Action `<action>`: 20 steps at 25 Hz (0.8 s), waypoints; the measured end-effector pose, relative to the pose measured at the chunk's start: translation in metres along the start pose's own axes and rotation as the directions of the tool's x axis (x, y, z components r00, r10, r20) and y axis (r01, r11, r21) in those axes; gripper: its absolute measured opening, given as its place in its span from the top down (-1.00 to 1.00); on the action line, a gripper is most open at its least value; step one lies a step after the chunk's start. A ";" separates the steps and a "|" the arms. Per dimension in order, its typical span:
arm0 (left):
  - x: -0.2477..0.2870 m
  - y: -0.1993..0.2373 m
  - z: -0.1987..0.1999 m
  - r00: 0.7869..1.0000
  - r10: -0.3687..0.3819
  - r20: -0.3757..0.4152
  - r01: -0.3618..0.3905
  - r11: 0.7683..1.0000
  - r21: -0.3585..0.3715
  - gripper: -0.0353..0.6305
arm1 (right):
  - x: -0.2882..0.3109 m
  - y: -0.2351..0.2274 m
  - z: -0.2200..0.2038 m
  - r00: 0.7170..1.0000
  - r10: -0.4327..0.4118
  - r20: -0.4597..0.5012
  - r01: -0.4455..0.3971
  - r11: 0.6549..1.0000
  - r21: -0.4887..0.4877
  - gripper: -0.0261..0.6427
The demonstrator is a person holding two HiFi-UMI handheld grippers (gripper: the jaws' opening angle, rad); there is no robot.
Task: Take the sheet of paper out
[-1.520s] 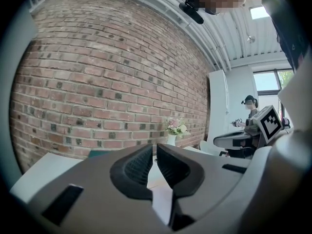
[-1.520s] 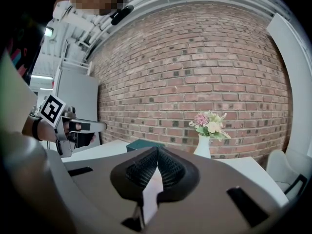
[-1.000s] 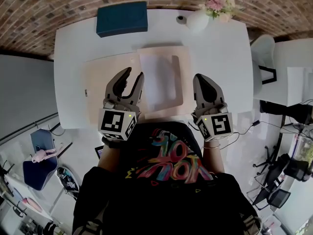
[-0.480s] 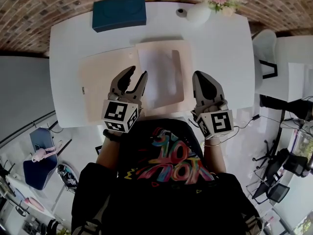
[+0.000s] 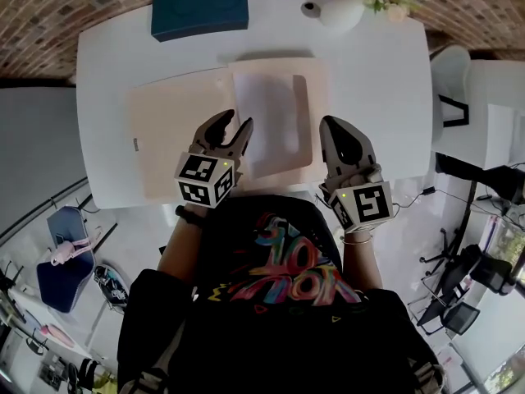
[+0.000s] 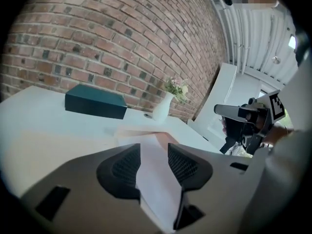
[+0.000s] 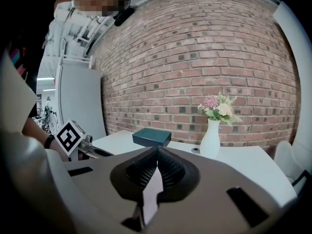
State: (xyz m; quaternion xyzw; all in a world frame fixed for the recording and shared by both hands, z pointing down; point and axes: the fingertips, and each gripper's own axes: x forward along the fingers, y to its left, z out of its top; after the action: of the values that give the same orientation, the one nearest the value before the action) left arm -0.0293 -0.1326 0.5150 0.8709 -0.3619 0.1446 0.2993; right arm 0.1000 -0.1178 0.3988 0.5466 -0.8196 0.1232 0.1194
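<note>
The table is white, the box dark teal, the folder pale peach, the wall red-brown brick.

**Quick pose check**

I've got the left gripper over the table, just past its near edge. It's nosed down and pointing at the far side. Its jaws have just been opening; they stand apart and the pads aren't pressing on anything. The right gripper sits beside it over that same edge, aimed the same way, jaws closed tip to tip. Both forearms reach in across the near edge.
</note>
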 end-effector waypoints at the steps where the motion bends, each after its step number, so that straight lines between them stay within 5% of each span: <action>1: 0.003 0.002 -0.005 1.000 -0.004 -0.010 0.004 1.000 -0.015 0.38 | 0.001 0.000 -0.002 1.000 -0.001 -0.004 0.001 1.000 0.004 0.86; 10: 0.030 0.017 -0.048 0.990 -0.068 -0.127 0.040 0.977 -0.211 0.18 | 0.004 -0.006 -0.024 0.998 -0.009 -0.062 0.010 1.000 0.023 0.86; 20: 0.047 0.024 -0.071 0.972 -0.110 -0.206 0.015 0.909 -0.417 0.09 | 0.004 -0.016 -0.025 0.998 -0.032 -0.050 0.035 0.998 0.046 0.86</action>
State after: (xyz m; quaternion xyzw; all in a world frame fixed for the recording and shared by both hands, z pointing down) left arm -0.0161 -0.1271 0.6020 0.7773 -0.3197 0.1529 0.5198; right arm 0.1145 -0.1193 0.4246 0.5597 -0.8041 0.1538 0.1284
